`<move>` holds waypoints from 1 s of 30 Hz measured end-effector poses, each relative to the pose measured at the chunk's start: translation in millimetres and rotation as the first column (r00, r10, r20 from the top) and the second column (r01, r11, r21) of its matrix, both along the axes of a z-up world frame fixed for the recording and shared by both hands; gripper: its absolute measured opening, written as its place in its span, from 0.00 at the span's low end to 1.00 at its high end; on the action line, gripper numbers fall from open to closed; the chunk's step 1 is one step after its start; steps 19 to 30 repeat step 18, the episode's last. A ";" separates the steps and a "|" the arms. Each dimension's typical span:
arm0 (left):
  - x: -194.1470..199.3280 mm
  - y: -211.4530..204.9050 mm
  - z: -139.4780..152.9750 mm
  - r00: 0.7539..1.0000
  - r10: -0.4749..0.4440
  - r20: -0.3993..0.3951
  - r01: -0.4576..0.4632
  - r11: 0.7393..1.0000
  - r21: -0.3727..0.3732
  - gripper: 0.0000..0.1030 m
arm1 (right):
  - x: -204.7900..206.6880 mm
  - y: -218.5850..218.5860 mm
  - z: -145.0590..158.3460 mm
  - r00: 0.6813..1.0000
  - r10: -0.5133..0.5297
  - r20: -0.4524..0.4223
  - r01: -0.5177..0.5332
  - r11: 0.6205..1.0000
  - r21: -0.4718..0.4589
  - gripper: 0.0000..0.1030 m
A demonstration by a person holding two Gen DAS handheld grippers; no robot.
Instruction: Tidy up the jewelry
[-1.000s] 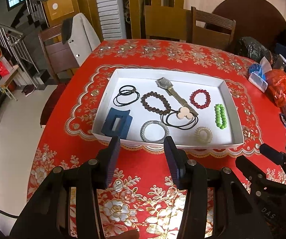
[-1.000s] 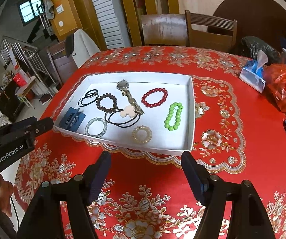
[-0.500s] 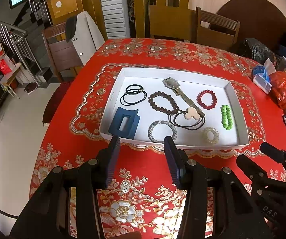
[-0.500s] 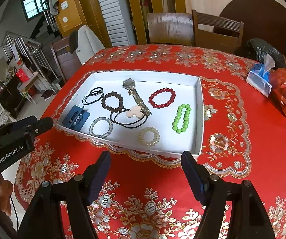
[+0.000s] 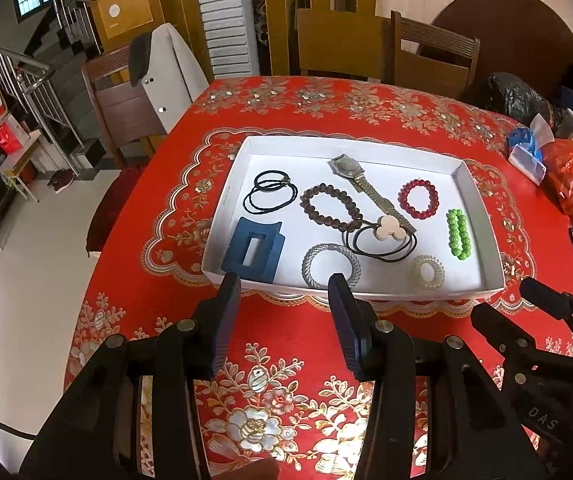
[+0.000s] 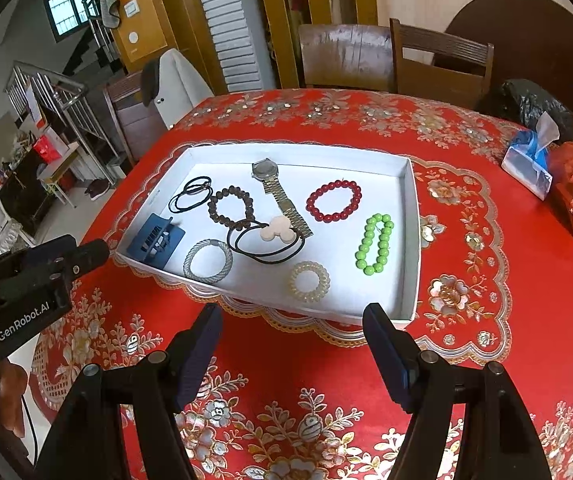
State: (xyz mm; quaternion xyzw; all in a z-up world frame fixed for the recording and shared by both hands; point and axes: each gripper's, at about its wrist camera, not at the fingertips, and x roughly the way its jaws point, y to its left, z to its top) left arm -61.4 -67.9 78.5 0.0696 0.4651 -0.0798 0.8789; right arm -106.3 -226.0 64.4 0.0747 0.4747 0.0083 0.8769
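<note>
Red floral tablecloth holds a white tray of jewelry; left gripper and right gripper, both released and empty, hover near its front edge.

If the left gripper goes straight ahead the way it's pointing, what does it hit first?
Probably the near wall of the white tray, then the clear spiral bangle just inside. The left gripper is open and empty; depth is hard to judge.
</note>
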 end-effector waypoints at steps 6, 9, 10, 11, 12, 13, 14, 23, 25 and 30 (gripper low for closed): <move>4.8 3.7 -2.5 1.000 0.001 -0.008 -0.001 1.000 -0.013 0.43 | 2.2 2.8 -3.3 1.000 -0.001 -0.008 0.001 1.000 0.001 0.68; 5.2 4.3 -3.0 1.000 -0.001 -0.008 0.001 1.000 -0.014 0.43 | 3.3 3.5 -5.6 1.000 -0.003 -0.011 0.003 1.000 0.002 0.68; 5.6 4.4 -3.4 1.000 -0.004 -0.007 0.004 1.000 -0.016 0.43 | 3.6 3.7 -6.4 1.000 -0.004 -0.012 0.005 1.000 0.004 0.68; 6.1 4.5 -4.0 1.000 -0.008 -0.006 0.008 1.000 -0.019 0.43 | 3.7 3.8 -7.5 1.000 -0.005 -0.013 0.005 1.000 0.006 0.68; 7.2 4.9 -4.3 1.000 -0.012 -0.004 0.012 1.000 -0.022 0.43 | 3.8 3.9 -8.2 1.000 -0.006 -0.014 0.006 1.000 0.007 0.68; 7.5 5.2 -4.6 1.000 -0.017 0.001 0.017 1.000 -0.027 0.43 | 3.7 3.7 -9.1 1.000 -0.006 -0.015 0.006 1.000 0.008 0.68; 7.7 5.4 -4.9 1.000 -0.022 0.007 0.023 0.999 -0.028 0.43 | 3.4 2.5 -10.8 1.000 -0.009 -0.017 0.009 1.000 0.012 0.68; 9.1 5.9 -7.7 0.999 -0.033 0.010 0.033 0.999 -0.018 0.43 | -0.7 -11.3 -14.9 0.999 -0.036 -0.008 0.036 0.999 0.025 0.68; 9.1 5.9 -7.7 0.999 -0.033 0.010 0.033 0.999 -0.018 0.43 | -0.7 -11.3 -14.9 0.999 -0.036 -0.008 0.036 0.999 0.025 0.68; 9.1 5.9 -7.7 0.999 -0.033 0.010 0.033 0.999 -0.018 0.43 | -0.7 -11.3 -14.9 0.999 -0.036 -0.008 0.036 0.999 0.025 0.68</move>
